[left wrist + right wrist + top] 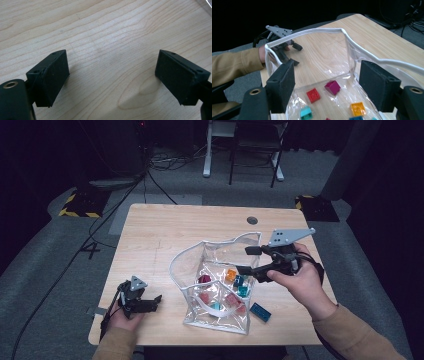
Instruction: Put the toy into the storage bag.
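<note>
Nearest us, the right gripper (325,85) holds its jaws wide apart with nothing between them, just over the open mouth of the clear bag (187,265); we judge the filling nearly done, since the bricks (313,95) lie loose inside (red, magenta, orange and teal) and one blue brick (260,312) still lies on the table (165,227) just beside the bag. The bag stands mid-table, see-through with a white rim, gaping; the left gripper (148,303) rests near the table's front-left corner, jaws apart and empty.
</note>
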Tool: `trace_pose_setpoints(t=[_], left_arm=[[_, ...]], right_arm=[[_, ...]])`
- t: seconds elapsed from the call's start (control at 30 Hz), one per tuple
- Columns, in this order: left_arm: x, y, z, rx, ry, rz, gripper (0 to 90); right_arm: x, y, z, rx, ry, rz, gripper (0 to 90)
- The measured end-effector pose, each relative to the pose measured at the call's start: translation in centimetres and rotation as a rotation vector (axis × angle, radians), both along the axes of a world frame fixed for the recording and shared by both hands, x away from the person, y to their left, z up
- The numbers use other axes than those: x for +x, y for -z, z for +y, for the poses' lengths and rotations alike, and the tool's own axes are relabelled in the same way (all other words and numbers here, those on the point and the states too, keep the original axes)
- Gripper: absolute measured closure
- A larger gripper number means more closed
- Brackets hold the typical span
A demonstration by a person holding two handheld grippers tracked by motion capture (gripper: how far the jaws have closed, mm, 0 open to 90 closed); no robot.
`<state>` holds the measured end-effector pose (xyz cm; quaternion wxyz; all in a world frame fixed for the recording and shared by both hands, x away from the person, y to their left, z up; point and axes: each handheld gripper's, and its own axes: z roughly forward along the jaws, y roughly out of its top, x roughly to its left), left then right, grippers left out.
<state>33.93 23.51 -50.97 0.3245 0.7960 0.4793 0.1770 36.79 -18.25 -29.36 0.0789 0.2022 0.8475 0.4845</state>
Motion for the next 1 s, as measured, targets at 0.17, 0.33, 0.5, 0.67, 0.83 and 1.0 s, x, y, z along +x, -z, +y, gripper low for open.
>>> trace_pose_setpoints(t=[0.17, 0.33, 0.5, 0.67, 0.83, 1.0], left_arm=[[0.0, 0.0, 0.0, 0.0, 0.0, 0.0, 12.1], [0.0, 0.0, 0.0, -0.001, 0.0, -0.001, 12.1], [0.0, 0.0, 0.0, 0.0, 0.0, -0.001, 12.1], [0.0, 0.0, 0.0, 0.0, 0.0, -0.001, 12.1], [0.0, 0.0, 0.0, -0.001, 0.0, -0.001, 12.1], [0.0, 0.0, 0.0, 0.0, 0.0, 0.0, 12.1]], right_arm=[[-0.8, -0.2, -2.2, 0.0, 0.035, -0.012, 29.4], [-1.5, -0.3, -4.2, 0.007, 0.073, -0.015, 28.4], [-1.9, 0.0, -5.9, 0.003, 0.103, -0.015, 28.4], [-2.2, 0.5, -6.9, -0.008, 0.119, -0.009, 28.4], [-2.5, 0.6, -7.6, -0.019, 0.134, -0.024, 28.6], [-2.8, 1.8, -7.8, -0.022, 0.14, -0.016, 28.8]])
